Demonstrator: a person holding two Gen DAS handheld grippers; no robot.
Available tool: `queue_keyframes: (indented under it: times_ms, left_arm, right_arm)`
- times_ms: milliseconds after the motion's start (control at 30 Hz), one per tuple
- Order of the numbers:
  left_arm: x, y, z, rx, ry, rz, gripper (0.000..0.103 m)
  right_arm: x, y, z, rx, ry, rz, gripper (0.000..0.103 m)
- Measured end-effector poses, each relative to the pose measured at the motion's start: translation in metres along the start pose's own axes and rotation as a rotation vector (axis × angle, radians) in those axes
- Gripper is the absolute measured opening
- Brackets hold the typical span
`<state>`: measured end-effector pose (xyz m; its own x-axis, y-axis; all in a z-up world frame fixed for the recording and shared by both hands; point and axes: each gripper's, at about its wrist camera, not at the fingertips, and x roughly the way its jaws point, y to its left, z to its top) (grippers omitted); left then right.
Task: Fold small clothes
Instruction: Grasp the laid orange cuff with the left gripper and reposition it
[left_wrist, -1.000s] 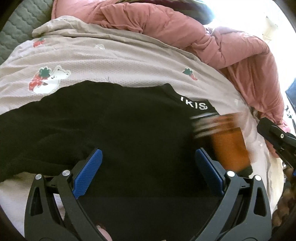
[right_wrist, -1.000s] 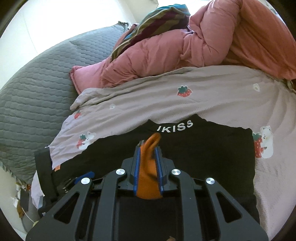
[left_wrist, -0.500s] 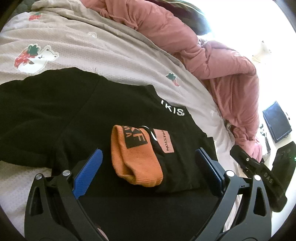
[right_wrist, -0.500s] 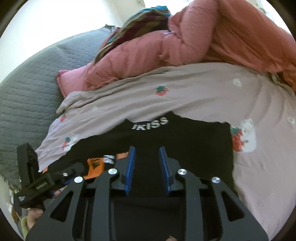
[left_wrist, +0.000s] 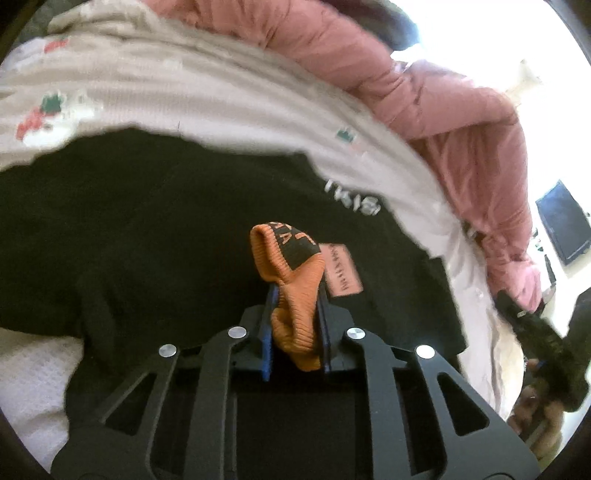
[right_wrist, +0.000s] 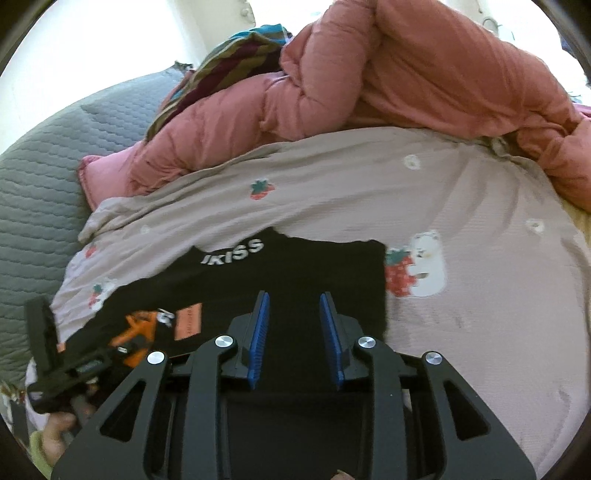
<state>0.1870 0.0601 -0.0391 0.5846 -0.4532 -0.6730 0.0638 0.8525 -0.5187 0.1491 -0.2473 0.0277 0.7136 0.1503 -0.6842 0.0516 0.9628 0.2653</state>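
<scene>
A second ago our right gripper (right_wrist: 295, 334) held the orange sock (left_wrist: 293, 295) pinched tight. Then we let go, and the sock lay flat on the black garment (left_wrist: 155, 236) between the wide-open fingers of our left gripper (left_wrist: 293, 325). Now our left gripper is closing on the sock, and its blue pads squeeze it from both sides, so the sock stands bunched up. Our right gripper has moved off to the side. Its fingers are a little apart now, with only the black garment under them.
</scene>
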Motion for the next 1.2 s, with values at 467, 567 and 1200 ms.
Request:
queue_keyframes:
  times_ms: [467,567,1200]
  left_arm:
    - [-0.041,0.010,0.018,0.078,-0.145,0.224,0.031]
    - [-0.040,0.007,0.017,0.097,-0.126,0.223,0.031]
    - [0.007,0.012,-0.006,0.158,0.081,0.292,0.053]
  right_arm:
    - [0.022,0.008,-0.017,-0.078,0.075,-0.037,0.028]
    - [0.030,0.020,-0.025,-0.125,0.099,-0.028,0.029]
    - [0.073,0.015,-0.049,-0.159,0.252,-0.078,0.044]
